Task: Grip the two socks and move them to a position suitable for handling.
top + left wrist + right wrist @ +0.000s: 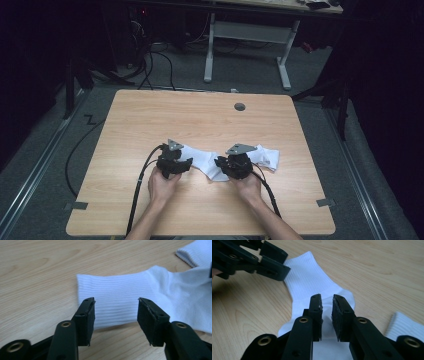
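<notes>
Wooden table (150, 115), two white socks (200, 159)

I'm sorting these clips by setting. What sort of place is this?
Probably a lab or workshop: a bare wooden table on grey carpet, cables trailing on the floor, and a desk frame behind it in a dim room.

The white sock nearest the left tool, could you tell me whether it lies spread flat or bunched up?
Spread flat: the white sock lies smooth on the table, its ribbed cuff unfolded.
</notes>
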Tool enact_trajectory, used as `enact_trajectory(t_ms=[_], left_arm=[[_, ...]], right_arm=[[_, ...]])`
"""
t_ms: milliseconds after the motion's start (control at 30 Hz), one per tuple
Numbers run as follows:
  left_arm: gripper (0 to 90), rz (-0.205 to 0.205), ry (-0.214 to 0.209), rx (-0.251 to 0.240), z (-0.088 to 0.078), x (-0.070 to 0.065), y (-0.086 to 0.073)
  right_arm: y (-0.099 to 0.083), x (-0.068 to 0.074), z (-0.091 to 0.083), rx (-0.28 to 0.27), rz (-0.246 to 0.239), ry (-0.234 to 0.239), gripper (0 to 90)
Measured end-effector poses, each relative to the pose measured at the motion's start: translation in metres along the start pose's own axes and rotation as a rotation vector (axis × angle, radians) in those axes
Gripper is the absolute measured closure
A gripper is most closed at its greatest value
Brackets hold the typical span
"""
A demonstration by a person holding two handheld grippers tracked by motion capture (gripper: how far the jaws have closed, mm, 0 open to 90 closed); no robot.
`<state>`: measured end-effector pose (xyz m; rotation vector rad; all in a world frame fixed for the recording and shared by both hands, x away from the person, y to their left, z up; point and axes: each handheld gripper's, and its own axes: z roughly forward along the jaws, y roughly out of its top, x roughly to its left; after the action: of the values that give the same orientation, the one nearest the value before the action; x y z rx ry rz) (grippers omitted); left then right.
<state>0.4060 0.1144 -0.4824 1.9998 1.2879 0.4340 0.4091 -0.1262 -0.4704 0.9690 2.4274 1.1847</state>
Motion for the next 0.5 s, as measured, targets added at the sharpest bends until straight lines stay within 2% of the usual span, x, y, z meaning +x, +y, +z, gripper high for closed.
enact_trajectory(t_ms=[67, 167, 233, 367, 433, 500], left_arm=[[51.4, 0.009, -0.001, 0.020, 0.004, -0.003, 0.003], [50.9, 0.016, 0.022, 0.034, 0.010, -0.005, 0.006], [50.6, 0.019, 0.032, 0.051, 0.013, -0.005, 0.008], [49.5, 0.044, 0.063, 0.083, 0.021, -0.008, 0.011], [49.7, 0.055, 0.071, 0.087, 0.023, -0.009, 0.013], [51.4, 0.065, 0.076, 0.094, 0.025, -0.009, 0.014]], right_arm=[[-0.002, 0.000, -0.005, -0.007, -0.023, -0.007, 79.5], [-0.010, -0.002, -0.008, 0.009, -0.035, -0.011, 81.1], [-0.016, -0.005, -0.008, 0.031, -0.018, -0.014, 80.2], [-0.026, -0.011, -0.009, 0.041, -0.007, -0.020, 66.1], [-0.029, -0.013, -0.009, 0.049, 0.000, -0.011, 63.8], [-0.032, -0.013, -0.007, 0.077, -0.016, -0.013, 64.7]])
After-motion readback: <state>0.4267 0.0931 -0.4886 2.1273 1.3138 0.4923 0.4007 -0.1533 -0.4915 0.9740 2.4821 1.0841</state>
